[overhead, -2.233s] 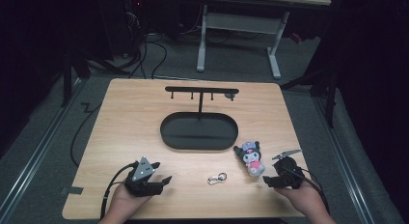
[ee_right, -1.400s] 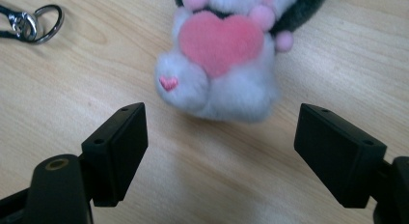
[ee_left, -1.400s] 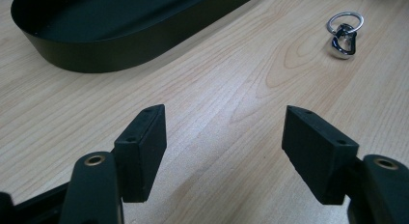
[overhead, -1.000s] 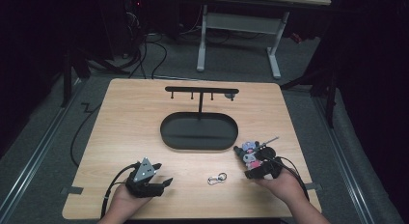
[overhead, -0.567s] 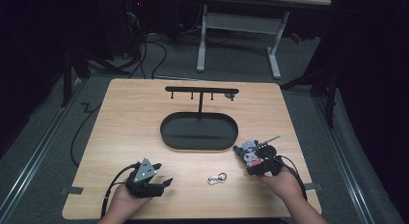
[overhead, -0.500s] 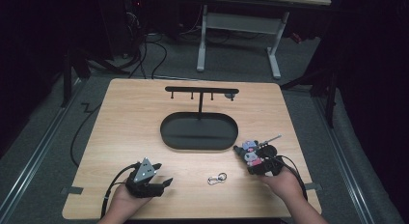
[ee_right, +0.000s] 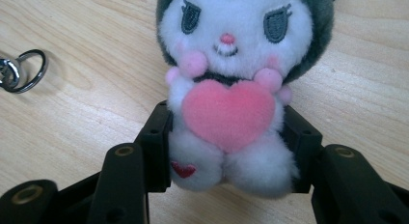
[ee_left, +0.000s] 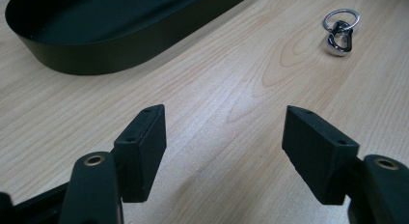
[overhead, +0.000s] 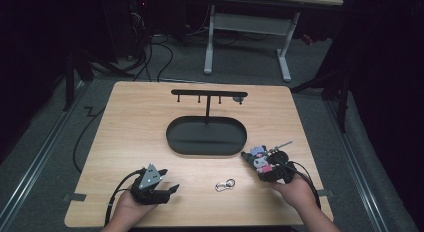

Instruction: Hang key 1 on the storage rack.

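The right claw (ee_right: 226, 147) has just been closing on the plush toy (ee_right: 231, 89), and in the right gripper view both black jaws now press on the sides of its lower body, about half closed, with the soft fur bulging a little between them. In the high view the toy (overhead: 260, 159) lies on the worktop (overhead: 125, 122) at about 4 o'clock from the oval black tray (overhead: 206, 137), just beside its rim. Its long axis runs from the claw away toward 11 o'clock, with the head on the far side and the feet near the hand. The grip sits low on the body, so I think the head may tip when the toy is lifted.

The left claw (ee_left: 224, 151) rests near the front edge of the worktop, wide open and with nothing inside. The key ring clip (ee_left: 339, 31) lies at about 1 o'clock from it, well apart. The left hand is nearer to this clip than the right hand.
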